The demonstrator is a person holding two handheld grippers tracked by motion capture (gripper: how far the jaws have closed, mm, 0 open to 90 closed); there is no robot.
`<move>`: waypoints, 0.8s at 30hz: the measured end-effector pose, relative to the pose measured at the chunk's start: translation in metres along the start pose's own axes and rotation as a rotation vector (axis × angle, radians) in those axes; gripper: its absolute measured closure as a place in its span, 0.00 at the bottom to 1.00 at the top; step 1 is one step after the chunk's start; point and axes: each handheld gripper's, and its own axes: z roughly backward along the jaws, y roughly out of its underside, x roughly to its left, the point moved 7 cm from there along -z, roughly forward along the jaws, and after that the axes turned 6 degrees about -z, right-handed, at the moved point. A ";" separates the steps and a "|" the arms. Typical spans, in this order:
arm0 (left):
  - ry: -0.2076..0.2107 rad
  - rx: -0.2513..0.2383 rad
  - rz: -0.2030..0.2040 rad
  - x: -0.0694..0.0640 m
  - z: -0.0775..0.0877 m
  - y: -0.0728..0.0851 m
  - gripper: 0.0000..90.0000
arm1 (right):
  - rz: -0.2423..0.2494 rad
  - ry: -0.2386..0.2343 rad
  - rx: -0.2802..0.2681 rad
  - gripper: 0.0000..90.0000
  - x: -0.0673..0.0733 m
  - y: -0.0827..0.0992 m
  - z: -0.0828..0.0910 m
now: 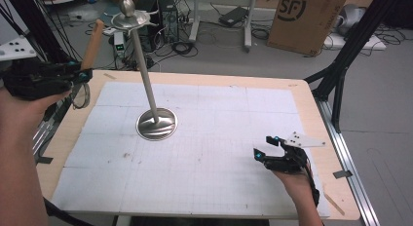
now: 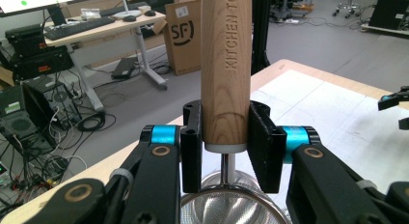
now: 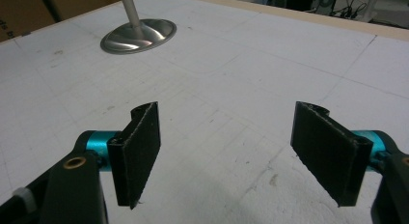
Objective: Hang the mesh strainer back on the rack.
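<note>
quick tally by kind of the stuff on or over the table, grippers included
grippers: 2, the left gripper and the right gripper
metal stands: 1, the steel stand
kitchen tools: 1, the wooden-handled strainer, clamped in the left gripper
white mats: 1, the grid mat
total: 5

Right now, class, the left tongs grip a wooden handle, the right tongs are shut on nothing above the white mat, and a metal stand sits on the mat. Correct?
Not quite. The right tongs are open, as the right gripper view shows. The left tongs do grip the wooden handle, and the metal stand sits on the white mat.
</note>
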 end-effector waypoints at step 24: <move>0.008 0.019 0.013 -0.002 -0.015 0.007 0.77 | -0.003 -0.002 -0.003 0.28 0.000 0.000 0.001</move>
